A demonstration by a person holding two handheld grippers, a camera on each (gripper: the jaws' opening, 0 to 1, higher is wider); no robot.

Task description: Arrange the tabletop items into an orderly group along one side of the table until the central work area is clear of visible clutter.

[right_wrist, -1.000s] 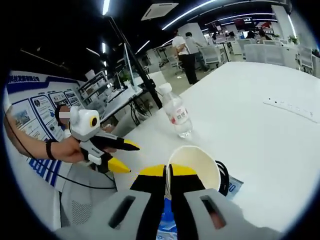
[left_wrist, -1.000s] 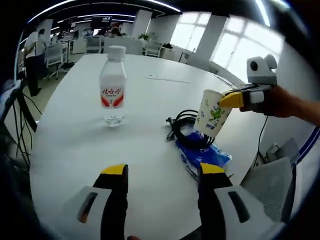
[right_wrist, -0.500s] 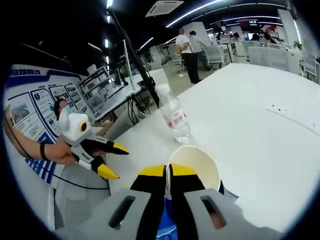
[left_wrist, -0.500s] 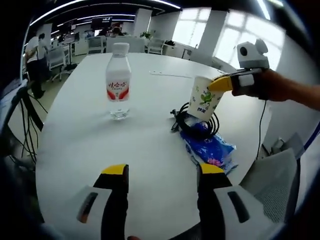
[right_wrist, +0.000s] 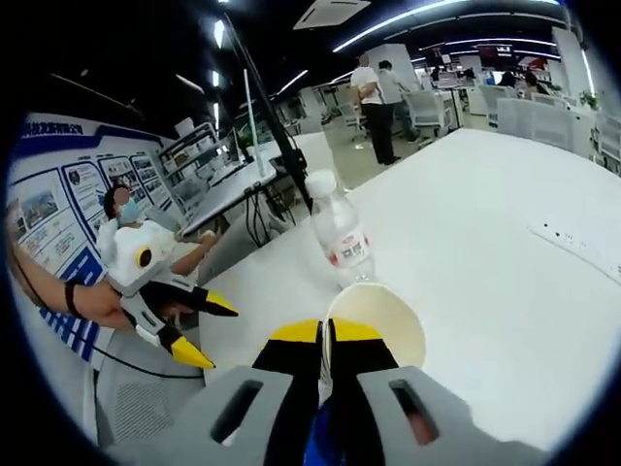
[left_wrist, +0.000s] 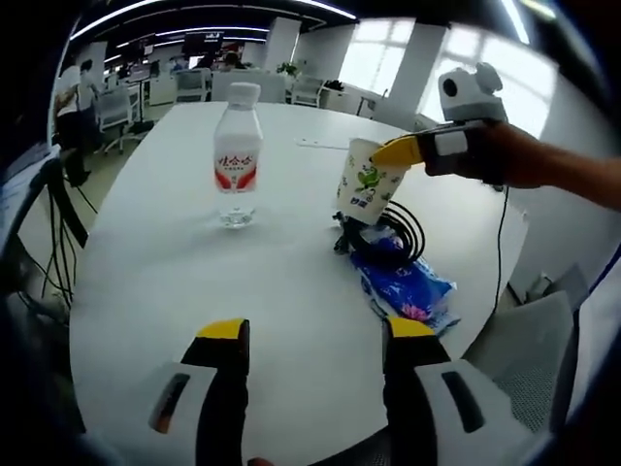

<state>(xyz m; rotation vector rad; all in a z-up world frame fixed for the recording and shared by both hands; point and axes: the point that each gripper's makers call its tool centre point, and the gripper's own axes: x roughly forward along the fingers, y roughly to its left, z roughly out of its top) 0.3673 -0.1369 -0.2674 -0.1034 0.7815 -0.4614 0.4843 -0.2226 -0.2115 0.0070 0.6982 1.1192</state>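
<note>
White table (left_wrist: 146, 262): water bottle (left_wrist: 238, 153) upright, far left of centre; black cable coil (left_wrist: 388, 225) touching blue packet (left_wrist: 403, 291), right of centre. Paper cup (left_wrist: 364, 184) above cable, tilted, mouth toward right gripper (left_wrist: 400, 152), jaws clamped on cup rim. Left gripper (left_wrist: 315, 335) near table edge, jaws apart, holding nothing. In right gripper view, left gripper (right_wrist: 194, 330) in person's hand (right_wrist: 102, 303).
</note>
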